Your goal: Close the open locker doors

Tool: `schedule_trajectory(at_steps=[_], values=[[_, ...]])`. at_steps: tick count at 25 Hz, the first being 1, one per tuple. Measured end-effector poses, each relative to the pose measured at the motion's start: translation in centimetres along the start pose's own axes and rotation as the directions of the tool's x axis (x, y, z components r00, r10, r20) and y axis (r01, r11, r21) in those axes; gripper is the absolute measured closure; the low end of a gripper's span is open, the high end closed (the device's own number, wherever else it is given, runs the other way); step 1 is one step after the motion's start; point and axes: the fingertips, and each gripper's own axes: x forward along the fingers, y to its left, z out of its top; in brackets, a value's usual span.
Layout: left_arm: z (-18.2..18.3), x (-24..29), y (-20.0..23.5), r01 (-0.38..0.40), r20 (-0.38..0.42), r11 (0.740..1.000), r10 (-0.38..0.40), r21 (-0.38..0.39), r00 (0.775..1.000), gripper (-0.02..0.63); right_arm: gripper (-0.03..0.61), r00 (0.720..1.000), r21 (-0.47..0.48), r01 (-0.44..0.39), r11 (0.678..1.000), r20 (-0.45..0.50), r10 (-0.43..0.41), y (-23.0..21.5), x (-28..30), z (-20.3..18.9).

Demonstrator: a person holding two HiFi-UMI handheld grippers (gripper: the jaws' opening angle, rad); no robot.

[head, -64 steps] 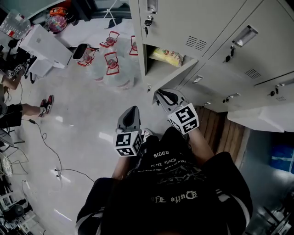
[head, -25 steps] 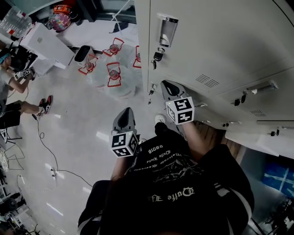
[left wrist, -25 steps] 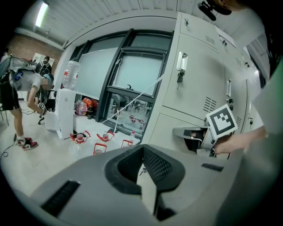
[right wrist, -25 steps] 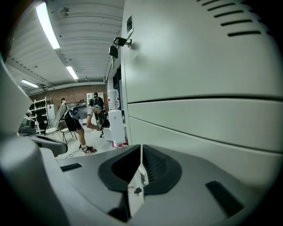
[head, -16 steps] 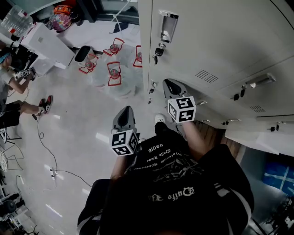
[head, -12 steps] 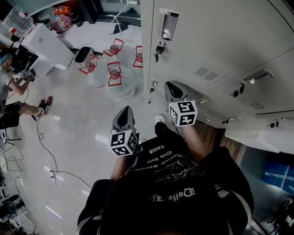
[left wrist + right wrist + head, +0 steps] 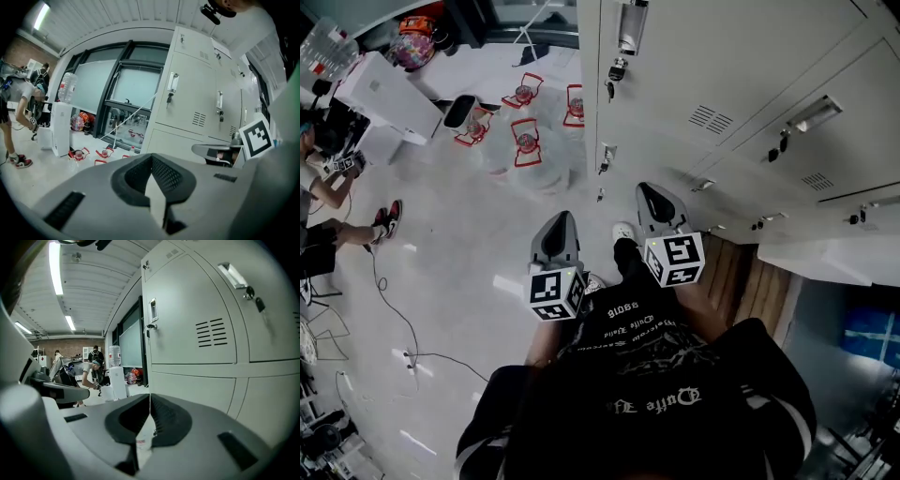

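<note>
The grey lockers (image 7: 741, 84) fill the upper right of the head view, and every door I can see lies flush. The lower door (image 7: 652, 161) nearest me is closed, its key (image 7: 606, 156) hanging at the left edge. My right gripper (image 7: 654, 197) floats just in front of that door, not touching it. Its jaws have just closed a little further, with nothing between them. My left gripper (image 7: 561, 225) is shut and empty, over the floor left of the lockers. In the right gripper view, closed doors (image 7: 192, 324) stand beyond the shut jaws (image 7: 150, 397).
Several water jugs with red handles (image 7: 525, 141) stand on the floor by the locker's left end. A white box (image 7: 384, 94) and a crouching person (image 7: 328, 178) are at far left. A cable (image 7: 394, 309) trails across the floor. Wooden slats (image 7: 750, 281) lie below the lockers.
The lower locker, open with a yellow packet inside in the earliest frame, is now shut. My right gripper has drawn back from the door towards my body. The left has shifted slightly.
</note>
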Motion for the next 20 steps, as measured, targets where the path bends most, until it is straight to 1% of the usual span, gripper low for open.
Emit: schedule_trajectory(at_steps=[6, 11, 20], values=[[-0.7, -1.4, -1.6, 0.035, -0.002, 0.999, -0.035, 0.021, 0.999, 0.606, 0.574, 1.0, -0.013, 0.029, 0.999, -0.009, -0.03, 1.1, -3.4, -1.4], [-1.3, -2.1, -2.2, 0.032, -0.004, 0.999, -0.032, 0.024, 0.999, 0.606, 0.574, 0.999, -0.023, 0.044, 0.999, -0.018, -0.045, 1.3, -4.8, -2.5], [-0.8, -2.0, -2.2, 0.0, 0.015, 0.999, -0.001, 0.033, 1.0, 0.606, 0.574, 1.0, -0.046, 0.016, 0.999, 0.001, -0.016, 1.9, -4.7, -2.0]])
